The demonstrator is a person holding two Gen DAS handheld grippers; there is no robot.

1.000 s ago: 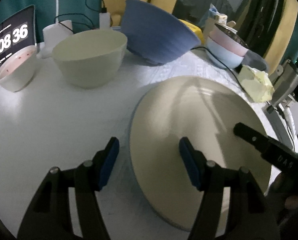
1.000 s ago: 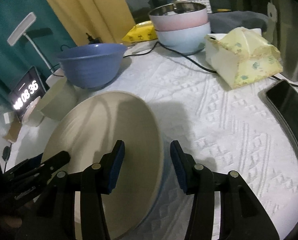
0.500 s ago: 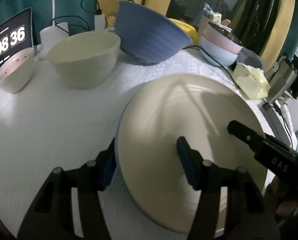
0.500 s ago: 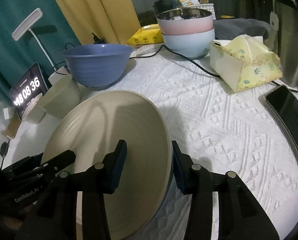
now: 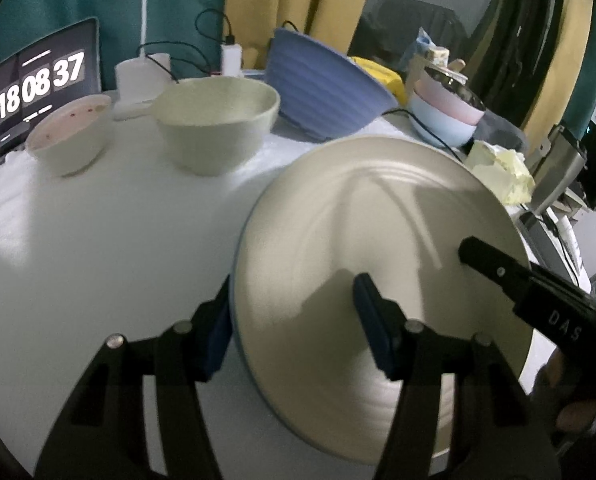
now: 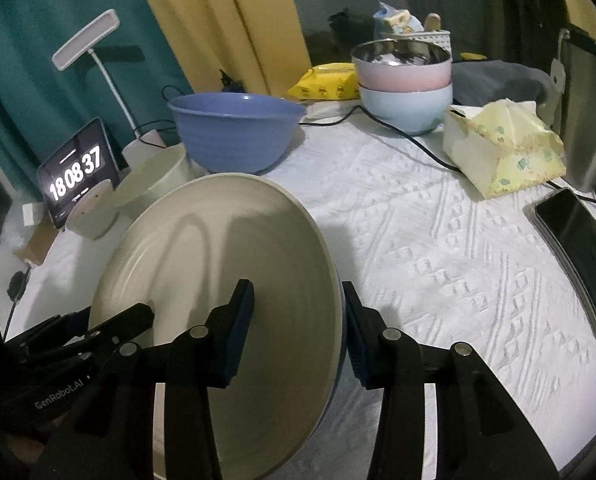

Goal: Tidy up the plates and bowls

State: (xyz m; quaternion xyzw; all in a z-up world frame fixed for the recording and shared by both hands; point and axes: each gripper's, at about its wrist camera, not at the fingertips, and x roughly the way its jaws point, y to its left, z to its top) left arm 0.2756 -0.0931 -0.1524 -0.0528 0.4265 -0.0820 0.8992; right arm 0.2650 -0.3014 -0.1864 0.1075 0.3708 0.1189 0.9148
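Plate: a large round cream ceramic plate with a pale blue underside, tilted, its near part lifted above the white textured cloth of the table, held from two opposite sides
Left gripper: the left gripper straddles the plate's left rim, one blue-padded finger under the outer edge, the other on the cream face; its fingers are clenched on the rim
Right gripper: the right gripper straddles the plate's right rim in the same way, one pad on the inner face and one against the blue outside; grasping the plate
Green bowl: a pale green round bowl stands upright on the table beyond the plate, just past its far left edge
Blue bowl: a ribbed blue bowl sits behind the plate, beside the green bowl
White bowl: a small white bowl with a pinkish speckled inside is farther left of the plate, in front of a clock screen that reads 18 08 37
Stacked bowls: a pink bowl nested in a light blue bowl, far behind the plate to its right
Tissue pack: a yellow paper tissue pack lies right of the plate, well apart
Phone: a dark phone lies at the table's edge, right of the plate
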